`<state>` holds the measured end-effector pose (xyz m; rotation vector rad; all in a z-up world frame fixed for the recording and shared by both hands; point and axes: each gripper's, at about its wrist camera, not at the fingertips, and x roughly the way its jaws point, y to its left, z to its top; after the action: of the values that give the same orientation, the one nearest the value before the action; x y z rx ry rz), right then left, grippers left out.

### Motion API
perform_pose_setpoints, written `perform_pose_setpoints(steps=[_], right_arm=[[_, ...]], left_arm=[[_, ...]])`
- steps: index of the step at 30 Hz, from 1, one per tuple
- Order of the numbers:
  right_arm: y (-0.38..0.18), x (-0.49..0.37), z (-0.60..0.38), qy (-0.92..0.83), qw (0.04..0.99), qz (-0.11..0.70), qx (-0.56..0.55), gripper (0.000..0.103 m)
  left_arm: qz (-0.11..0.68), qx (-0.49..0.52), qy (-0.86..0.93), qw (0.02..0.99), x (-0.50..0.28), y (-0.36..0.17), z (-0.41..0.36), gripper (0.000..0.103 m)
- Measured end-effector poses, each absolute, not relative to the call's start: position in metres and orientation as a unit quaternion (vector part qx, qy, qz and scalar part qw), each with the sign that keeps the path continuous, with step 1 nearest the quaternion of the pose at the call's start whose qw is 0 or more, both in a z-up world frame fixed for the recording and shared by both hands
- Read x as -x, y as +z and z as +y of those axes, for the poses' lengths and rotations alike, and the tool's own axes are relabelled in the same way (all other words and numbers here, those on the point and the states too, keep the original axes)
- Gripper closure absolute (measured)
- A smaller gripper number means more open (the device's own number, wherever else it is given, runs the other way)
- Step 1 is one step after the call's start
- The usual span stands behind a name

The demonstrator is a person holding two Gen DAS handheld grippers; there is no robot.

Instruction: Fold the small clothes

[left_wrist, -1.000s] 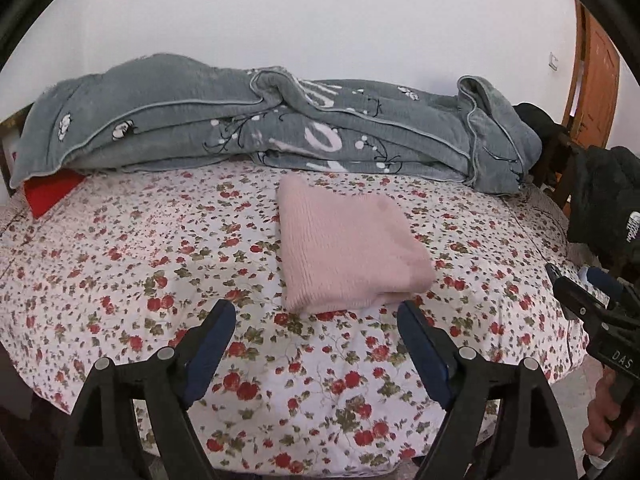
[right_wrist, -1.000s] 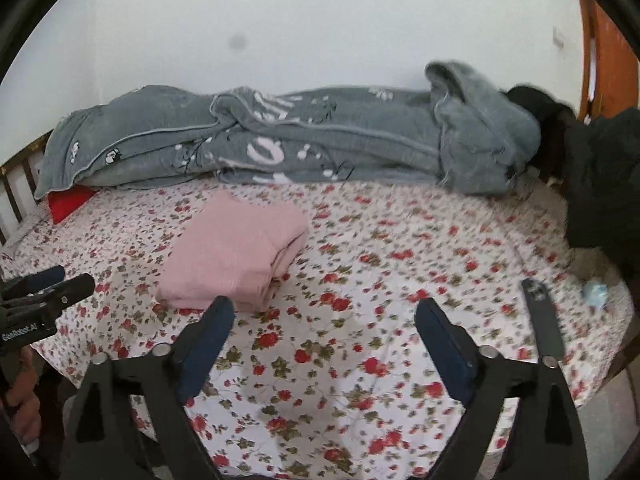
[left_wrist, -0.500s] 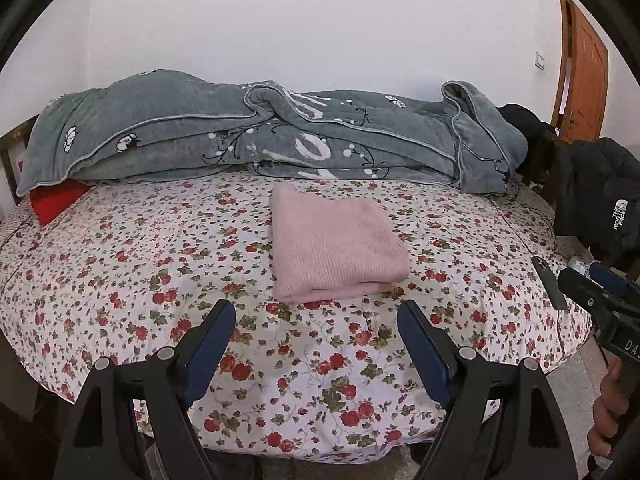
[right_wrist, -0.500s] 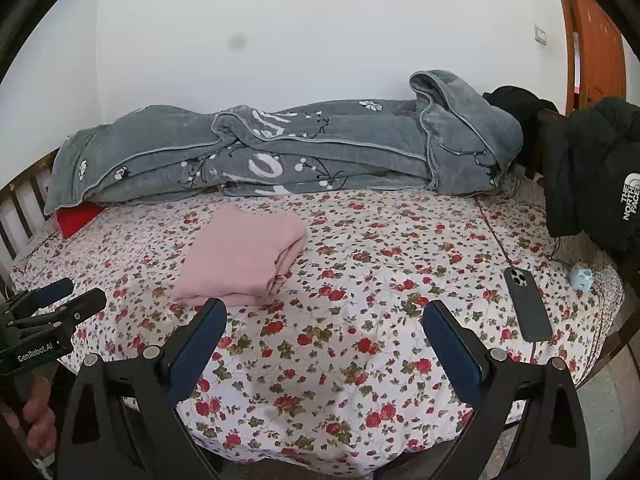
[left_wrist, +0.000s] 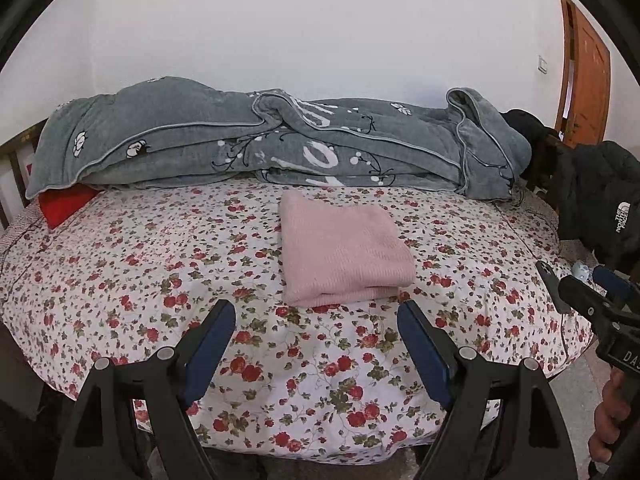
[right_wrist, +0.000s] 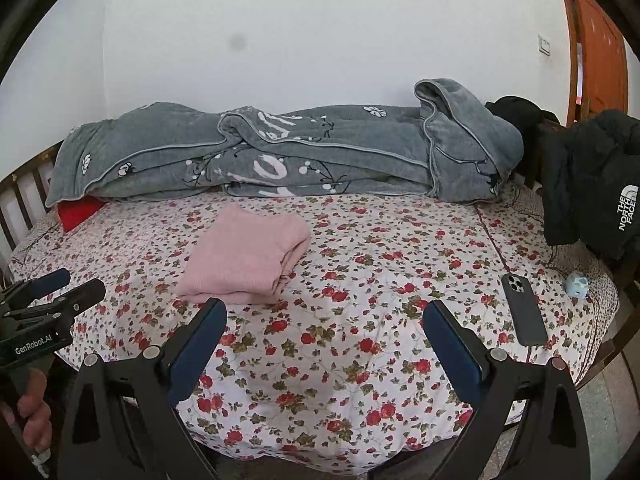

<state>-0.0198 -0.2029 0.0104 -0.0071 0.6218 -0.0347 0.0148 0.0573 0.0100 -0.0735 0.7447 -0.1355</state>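
A pink knit garment [left_wrist: 340,252] lies folded into a neat rectangle on the flowered bedsheet [left_wrist: 160,264], in the middle of the bed. It also shows in the right wrist view [right_wrist: 248,256], left of centre. My left gripper [left_wrist: 316,320] is open and empty, held back over the bed's near edge just short of the garment. My right gripper [right_wrist: 324,320] is open and empty, to the right of the garment and apart from it. Each gripper shows at the edge of the other's view.
A rumpled grey blanket [left_wrist: 280,144] runs along the wall. A red pillow [left_wrist: 66,204] lies under its left end. A black phone [right_wrist: 524,308] and a small blue object [right_wrist: 577,284] lie at the bed's right side. A black jacket [right_wrist: 592,184] hangs at right.
Both grippers have drawn back from the bed, so the folded garment looks smaller and farther. The garment has not moved. Both stay open.
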Motion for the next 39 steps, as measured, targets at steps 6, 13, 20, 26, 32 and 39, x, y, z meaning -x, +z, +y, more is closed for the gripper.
perform_pose_setpoints(steps=[6, 13, 20, 26, 32, 39], right_arm=[[0.0109, 0.0208, -0.2024, -0.015, 0.952, 0.306, 0.003, 0.006], [0.0115, 0.0213, -0.2028, -0.016, 0.952, 0.305, 0.003, 0.006], [0.0127, 0.0231, -0.2029, -0.018, 0.952, 0.305, -0.002, 0.006], [0.0131, 0.0248, -0.2051, -0.020, 0.952, 0.306, -0.008, 0.006], [0.0117, 0.0253, -0.2044, -0.021, 0.951, 0.307, -0.010, 0.006], [0.0120, 0.0254, -0.2042, -0.020, 0.952, 0.306, -0.010, 0.006]], left_arm=[[0.362, 0.035, -0.067, 0.929, -0.0147, 0.0108, 0.0564, 0.020], [0.362, 0.037, -0.068, 0.929, -0.0146, 0.0113, 0.0566, 0.020], [0.362, 0.037, -0.067, 0.929, -0.0141, 0.0123, 0.0556, 0.020], [0.359, 0.037, -0.068, 0.930, -0.0131, 0.0146, 0.0564, 0.020], [0.357, 0.038, -0.068, 0.931, -0.0123, 0.0153, 0.0574, 0.020], [0.357, 0.038, -0.069, 0.931, -0.0118, 0.0160, 0.0585, 0.020]])
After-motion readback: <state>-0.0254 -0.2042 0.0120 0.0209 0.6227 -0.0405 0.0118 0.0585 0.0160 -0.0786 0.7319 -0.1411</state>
